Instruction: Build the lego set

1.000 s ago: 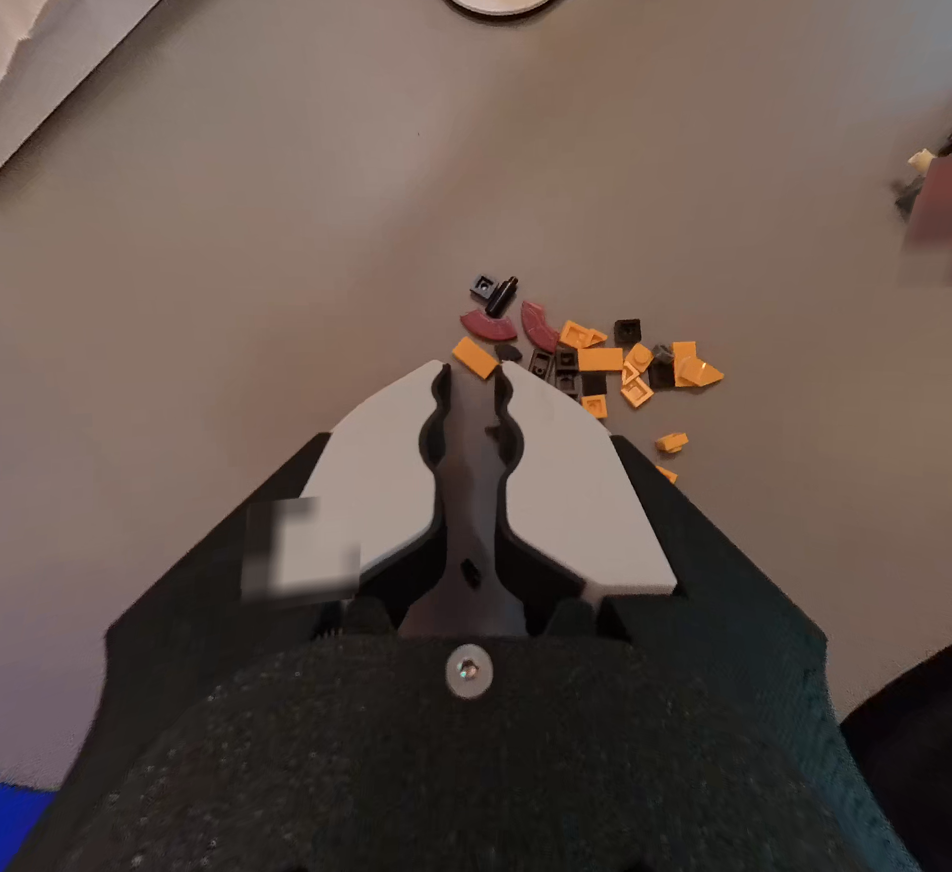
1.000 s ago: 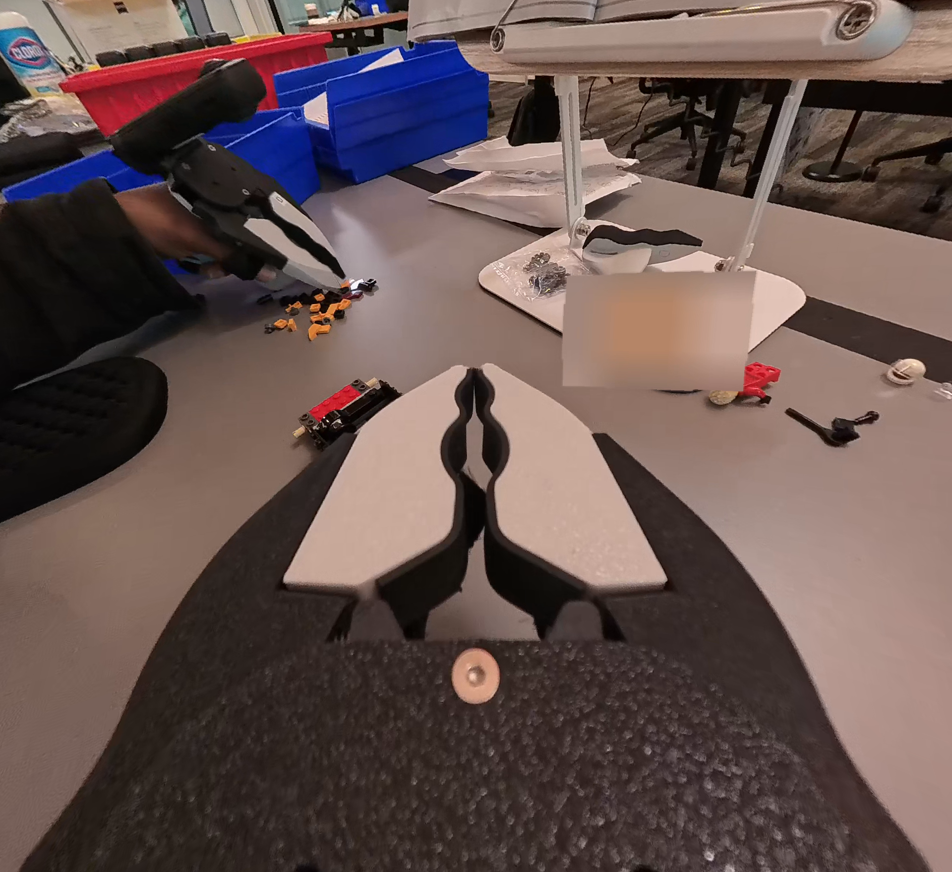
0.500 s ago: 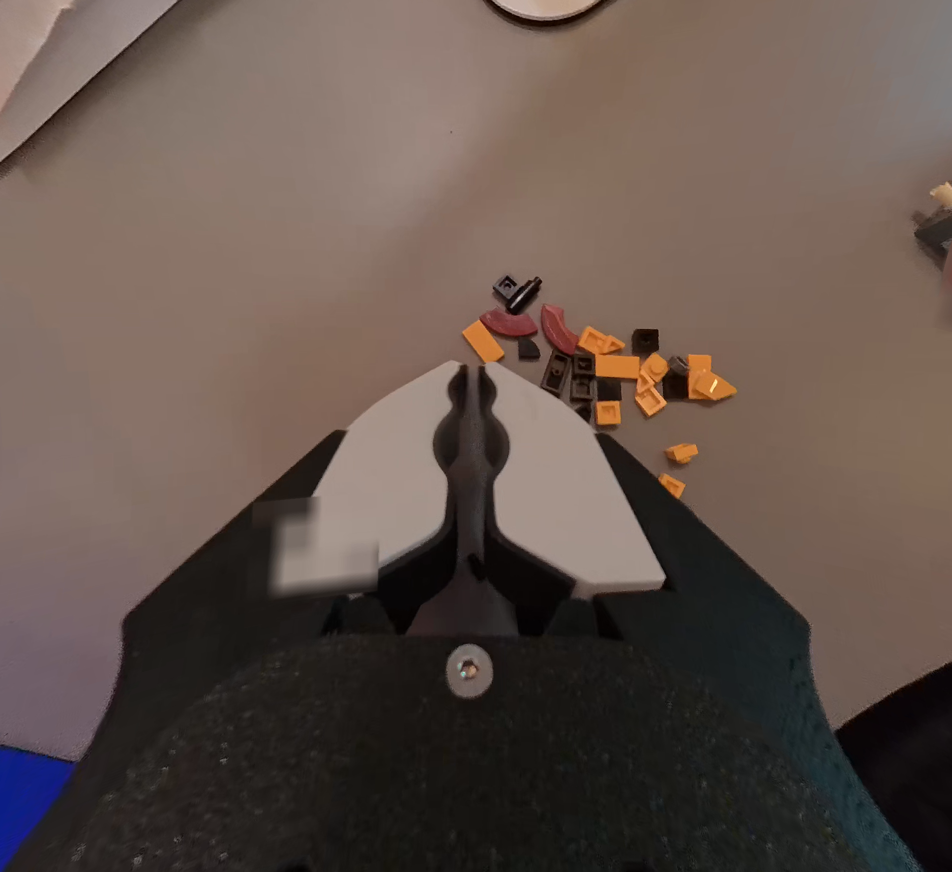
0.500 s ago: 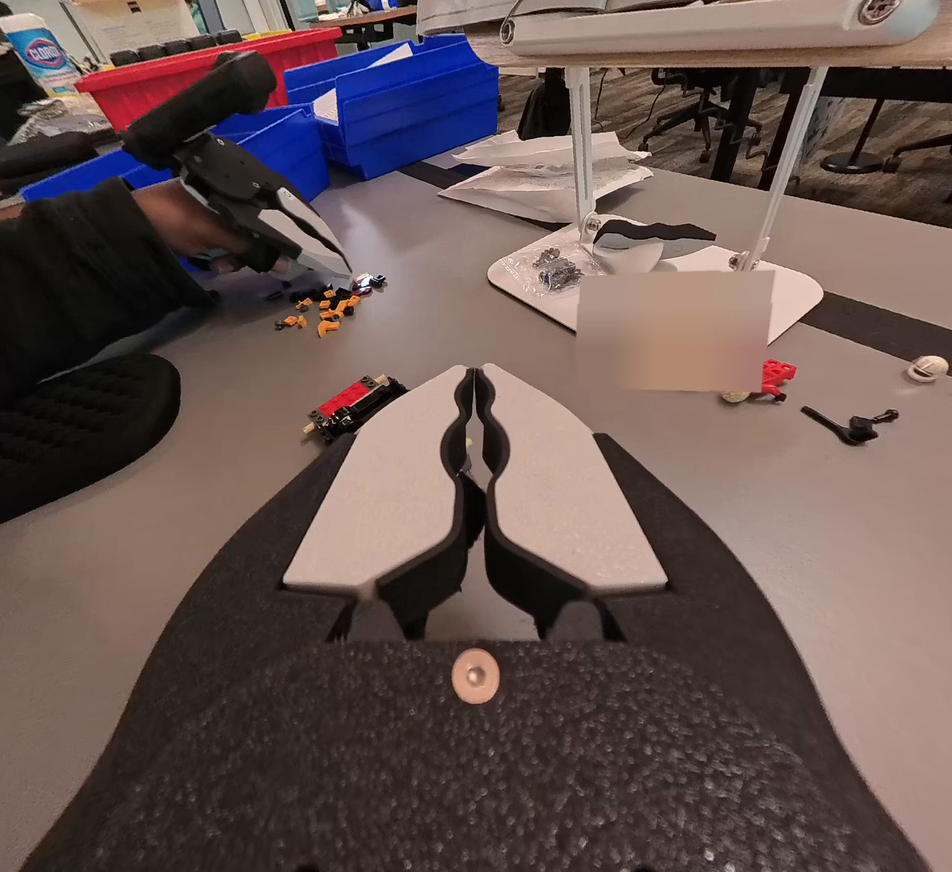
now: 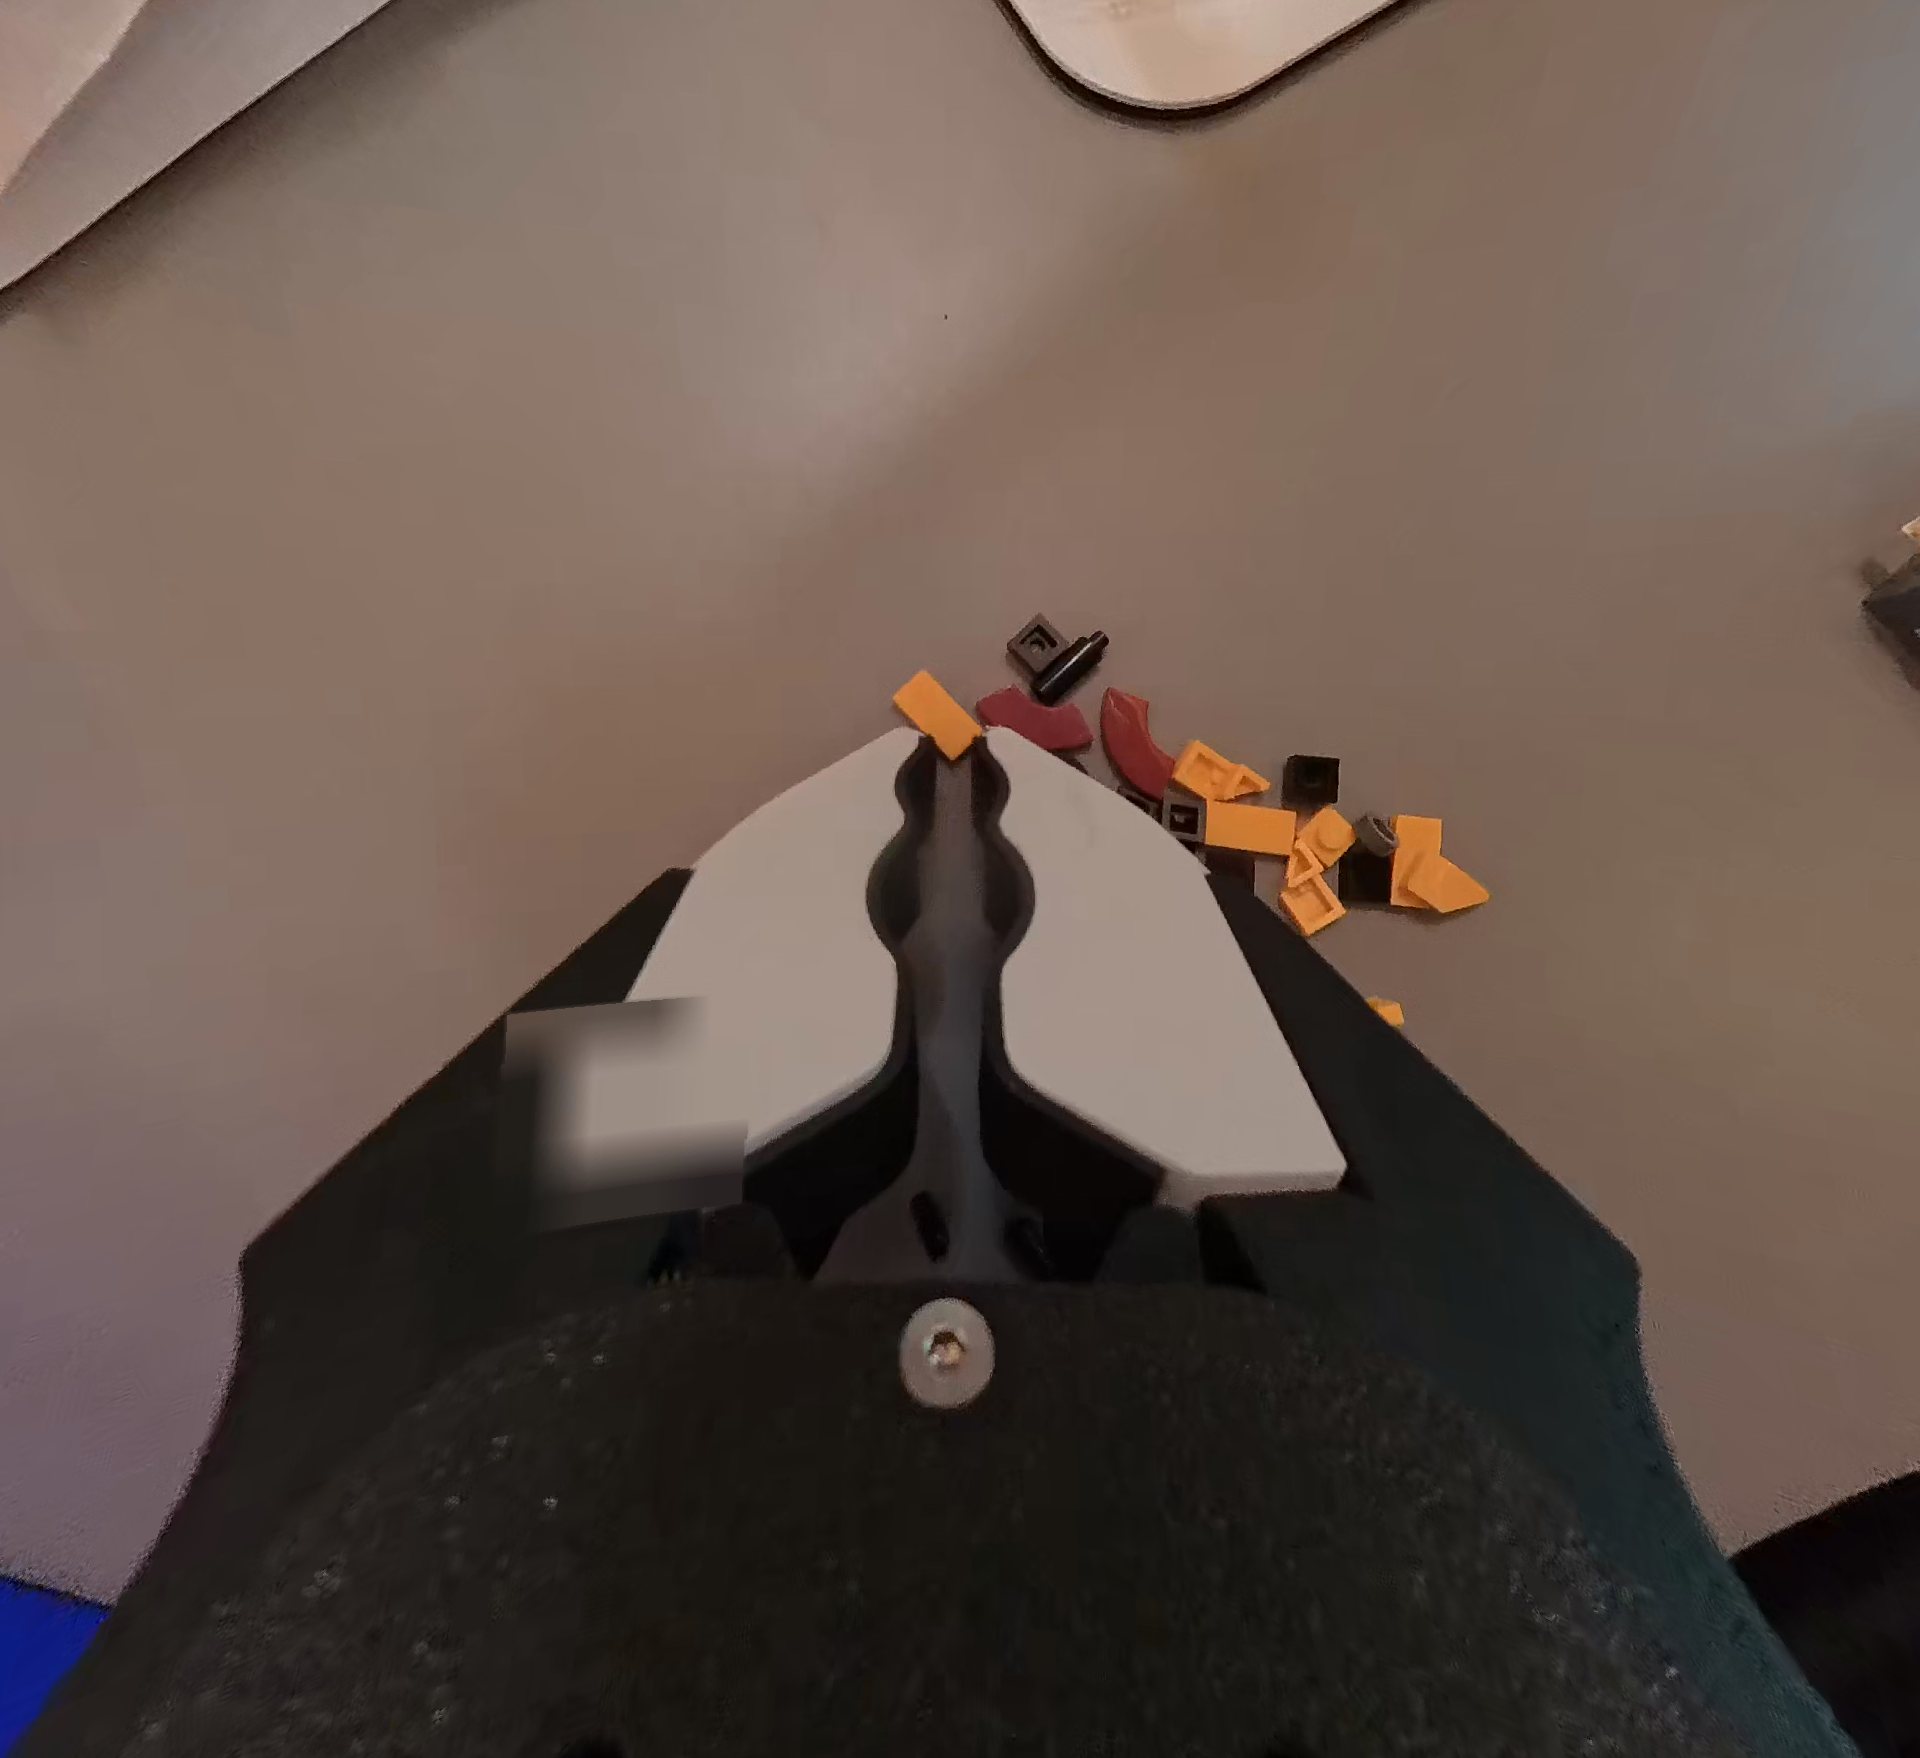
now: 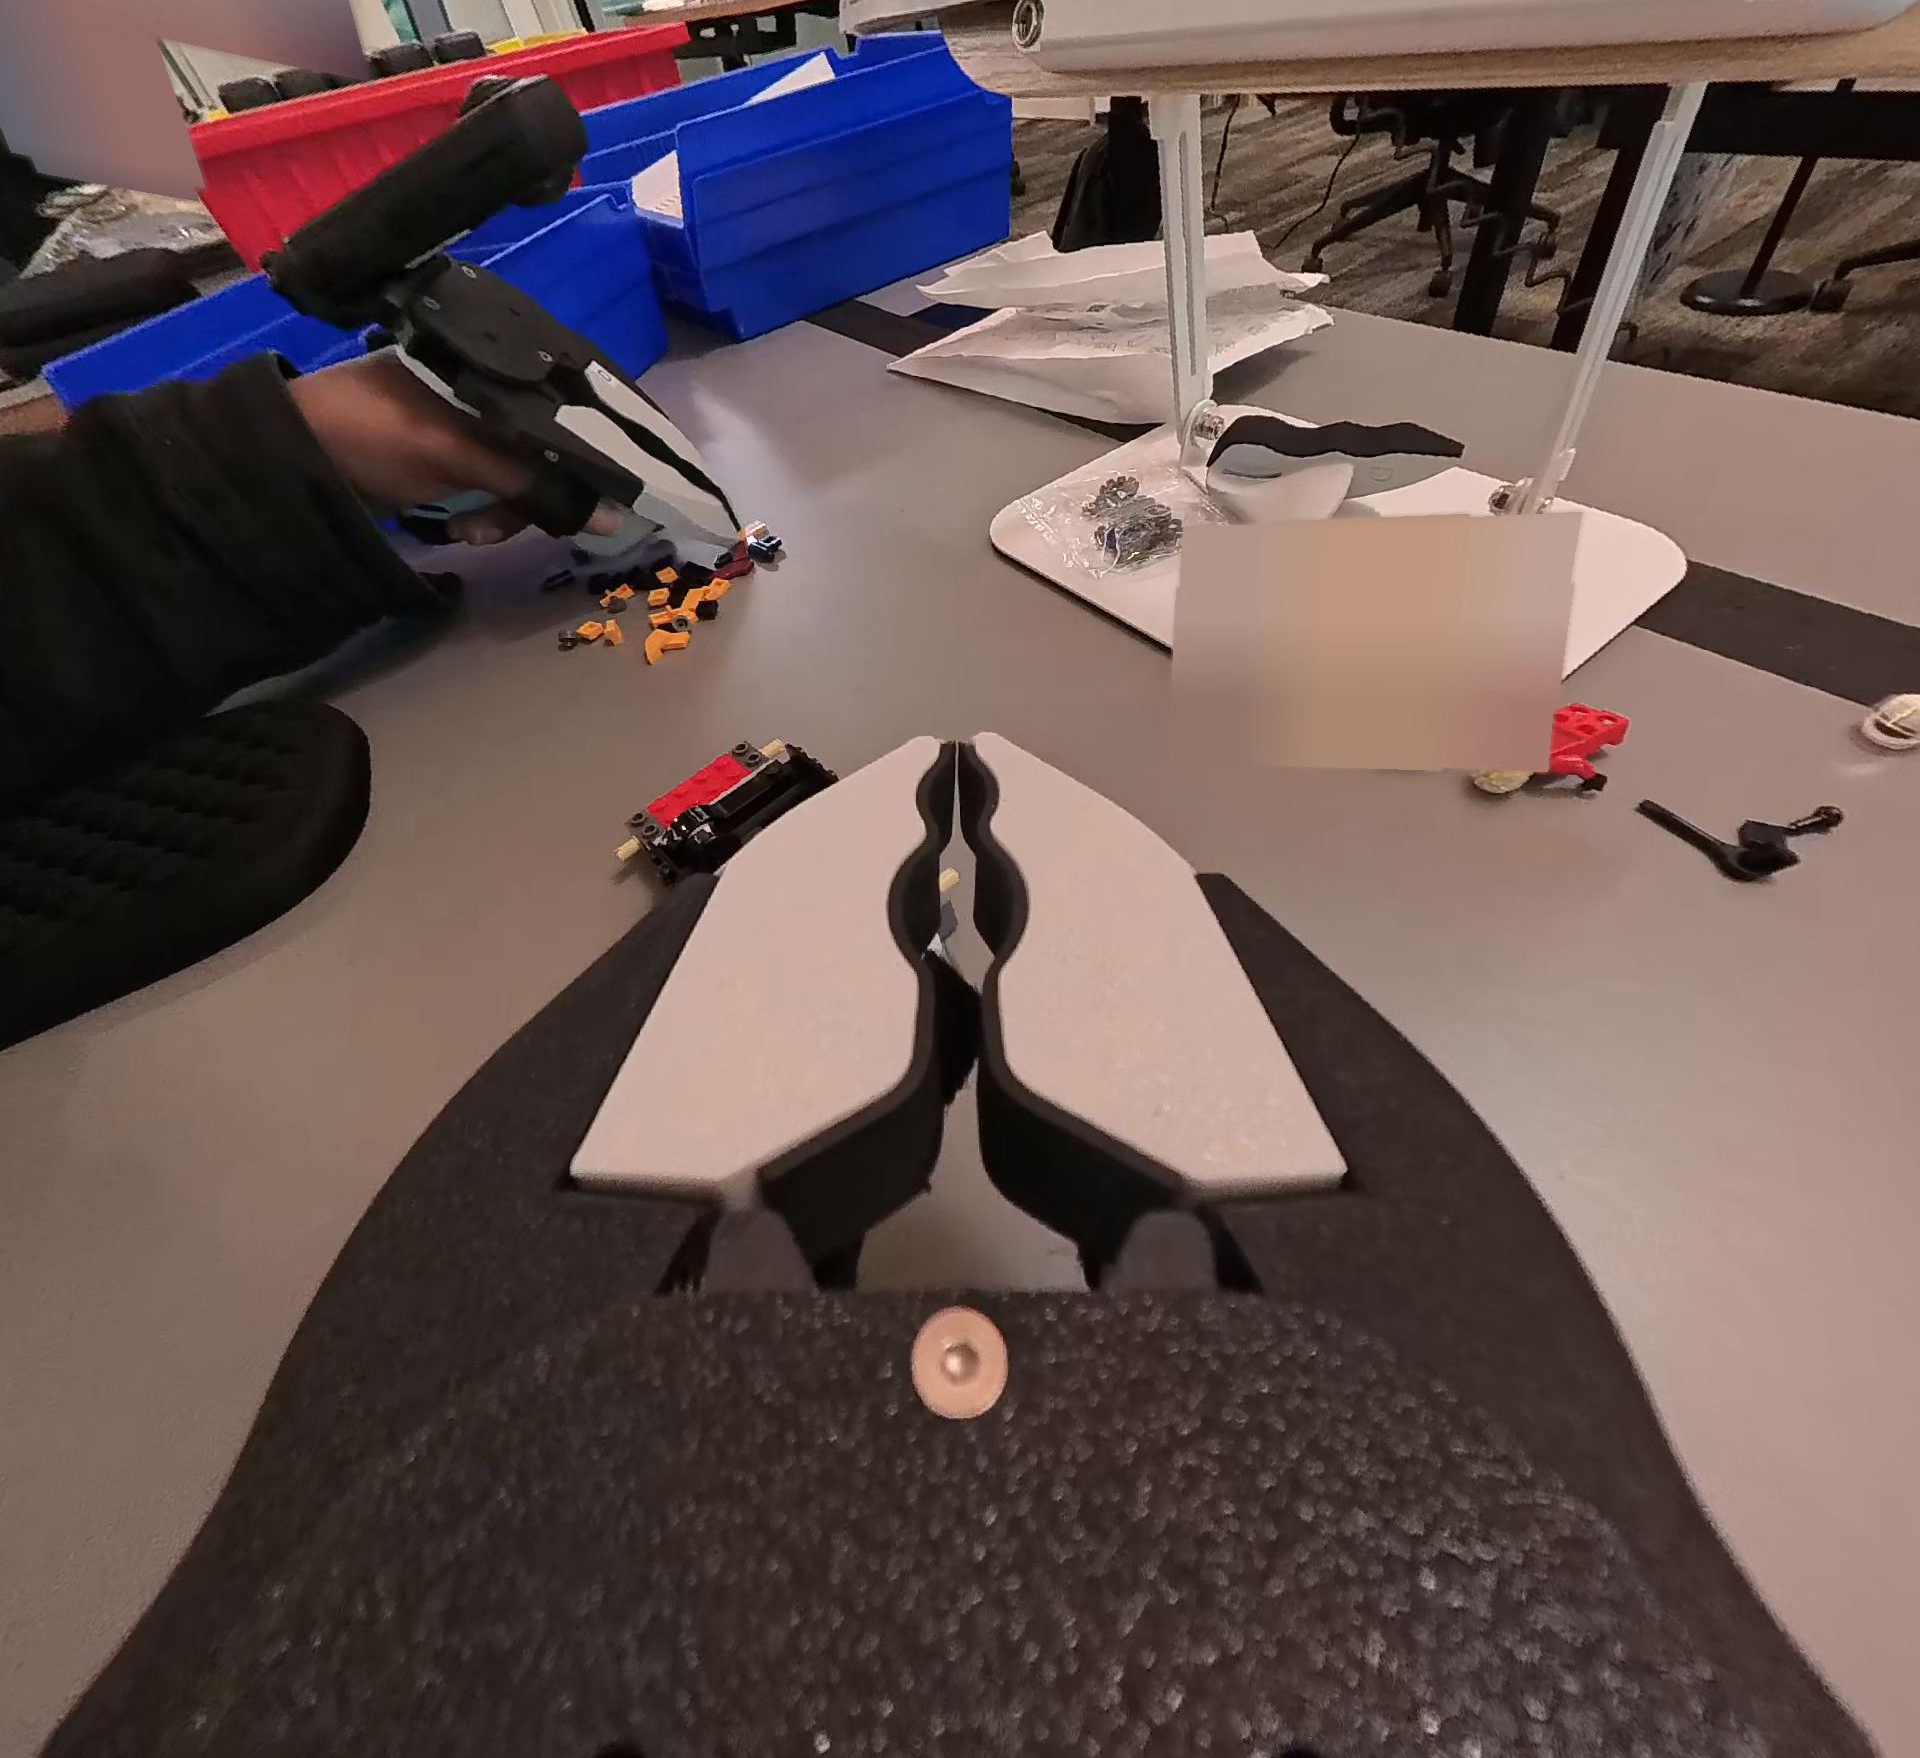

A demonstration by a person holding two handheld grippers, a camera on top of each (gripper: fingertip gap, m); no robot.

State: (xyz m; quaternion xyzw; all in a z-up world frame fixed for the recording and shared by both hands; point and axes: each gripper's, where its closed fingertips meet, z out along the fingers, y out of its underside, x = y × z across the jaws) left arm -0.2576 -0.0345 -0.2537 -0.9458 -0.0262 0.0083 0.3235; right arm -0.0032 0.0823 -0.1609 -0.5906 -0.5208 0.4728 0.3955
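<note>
My left gripper [image 5: 951,742] is shut on the corner of a flat orange tile [image 5: 935,713] at the left end of a pile of small orange, black and dark red pieces [image 5: 1247,825] on the grey table. In the right wrist view a hand holds that gripper [image 6: 740,532] tilted down at the pile [image 6: 665,607]. My right gripper [image 6: 956,747] is shut low over the table. A small cream bit shows through the gap between its fingers; whether it is held I cannot tell. A red and black assembly [image 6: 727,799] lies just left of its tips.
A white stand base [image 6: 1621,565] with a clear bag of parts [image 6: 1112,513] stands at the back right. Blue bins [image 6: 831,191], a red bin [image 6: 416,119] and papers [image 6: 1091,326] lie behind. A red piece [image 6: 1584,737] and black piece [image 6: 1745,835] lie right.
My left gripper closed from open and moved forward to the left end of the pile; the orange tile now sits between its tips. The right gripper stayed shut and barely moved.
</note>
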